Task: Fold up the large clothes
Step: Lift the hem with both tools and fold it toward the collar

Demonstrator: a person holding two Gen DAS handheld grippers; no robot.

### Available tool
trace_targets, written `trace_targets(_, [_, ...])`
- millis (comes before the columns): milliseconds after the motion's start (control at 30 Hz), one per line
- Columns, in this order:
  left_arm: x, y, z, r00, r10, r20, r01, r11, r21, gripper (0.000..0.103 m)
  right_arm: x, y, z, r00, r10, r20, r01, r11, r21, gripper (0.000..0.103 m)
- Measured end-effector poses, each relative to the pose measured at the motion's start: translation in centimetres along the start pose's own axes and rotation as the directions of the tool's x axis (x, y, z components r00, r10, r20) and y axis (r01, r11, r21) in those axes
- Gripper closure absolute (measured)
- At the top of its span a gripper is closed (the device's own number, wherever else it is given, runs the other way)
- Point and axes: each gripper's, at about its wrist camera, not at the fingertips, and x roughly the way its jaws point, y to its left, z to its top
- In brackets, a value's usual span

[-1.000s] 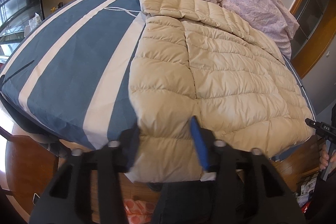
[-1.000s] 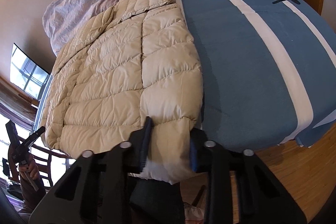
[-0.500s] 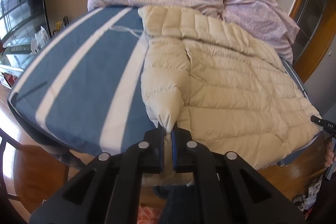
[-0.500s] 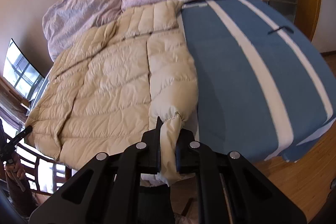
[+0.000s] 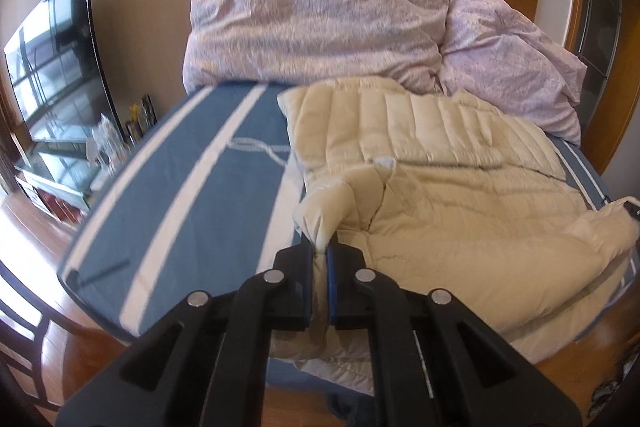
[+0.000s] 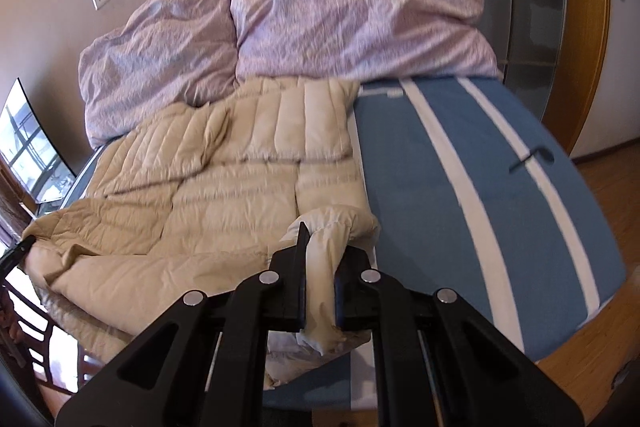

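A beige quilted down jacket [image 5: 448, 195] lies spread on the blue and white striped bed [image 5: 200, 195]. My left gripper [image 5: 320, 255] is shut on the jacket's near hem corner and lifts it above the bed, so the fabric rises in a peak. In the right wrist view the jacket [image 6: 224, 195] covers the left half of the bed [image 6: 480, 195]. My right gripper [image 6: 320, 259] is shut on the other near hem corner, with bunched fabric between its fingers. The jacket's collar end lies flat near the pillows.
Lilac crumpled pillows [image 5: 312, 23] lie against the wall at the head of the bed, also in the right wrist view [image 6: 352, 15]. A TV [image 5: 52, 55] on a stand is at the left. Wooden door frames [image 6: 580, 27] stand at the right. A dark chair [image 6: 36, 331] is near the bed's foot.
Both grippers closed on the jacket's near hem corners, then lifted them and carried them toward the pillows. The near part of the jacket now rises off the bed.
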Motion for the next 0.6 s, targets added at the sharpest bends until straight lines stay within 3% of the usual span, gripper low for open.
trace_targets(267, [2.6,-0.7,5.4,0.999,0.044,0.021,-0.044,0.999,0.008,0.097,2.7,1.6,5.4,0.998,-0.032,0.058,0.033,0.999,-0.017,0.093])
trace_targets(600, [9.6,-0.9,13.6,0.996,0.082,0.021,-0.082,0.996,-0.026,0.097,9.6,3.8,12.3,0.988,-0.111,0.110,0.117,0.992,-0.055,0.093])
